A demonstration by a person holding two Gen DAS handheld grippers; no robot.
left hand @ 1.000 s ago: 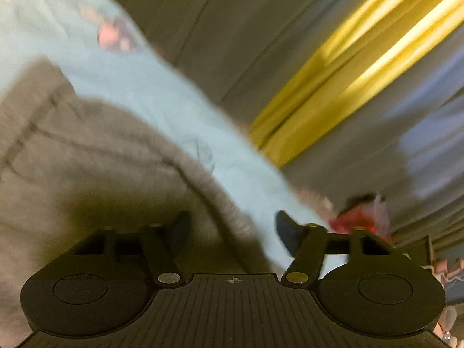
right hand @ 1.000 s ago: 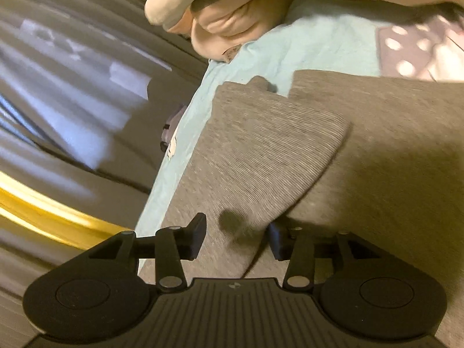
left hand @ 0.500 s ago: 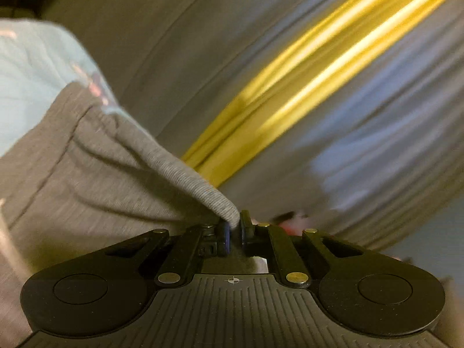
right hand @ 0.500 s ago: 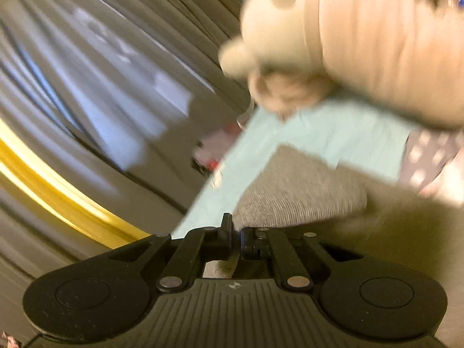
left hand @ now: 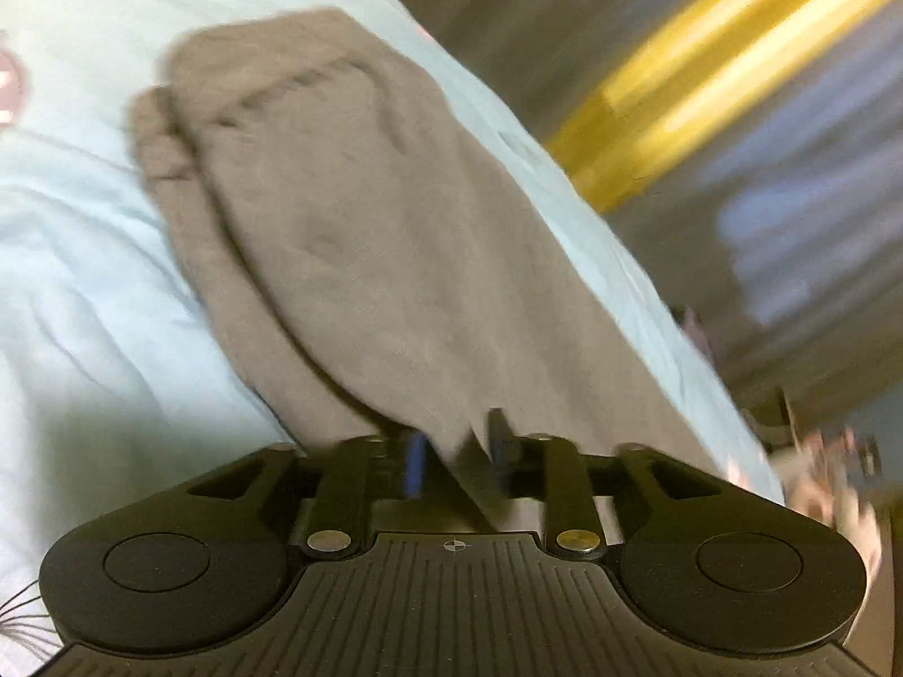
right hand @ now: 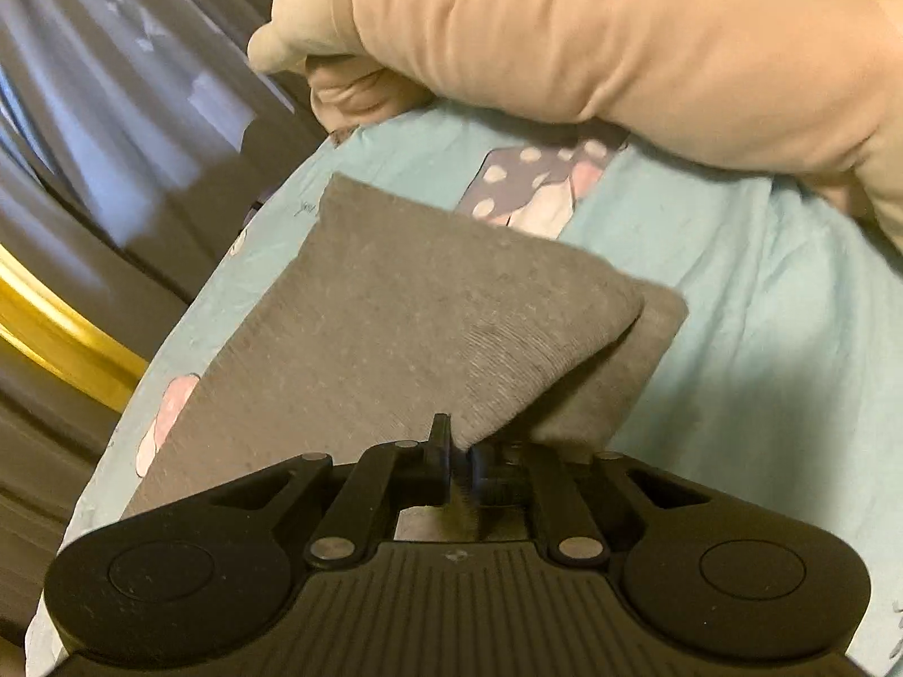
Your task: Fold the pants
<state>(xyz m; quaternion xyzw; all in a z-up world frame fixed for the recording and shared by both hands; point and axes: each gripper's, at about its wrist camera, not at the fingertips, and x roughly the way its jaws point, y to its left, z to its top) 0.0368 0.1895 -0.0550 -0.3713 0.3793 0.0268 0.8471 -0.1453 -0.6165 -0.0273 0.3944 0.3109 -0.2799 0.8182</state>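
Light blue patterned sheet; beige plush toy; grey curtain.

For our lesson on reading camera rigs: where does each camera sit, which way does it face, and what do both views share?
Left wrist: sits behind the left hand-held gripper, facing along the grey pants on the light-blue sheet.
Right wrist: sits behind the right hand-held gripper, facing a beige plush.
Shared: the pants, clamped by both, and the sheet.

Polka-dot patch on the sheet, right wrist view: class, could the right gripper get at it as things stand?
Probably not yet. The right gripper is shut on the grey pants, which lie between it and the polka-dot patch; the beige plush sits just beyond.
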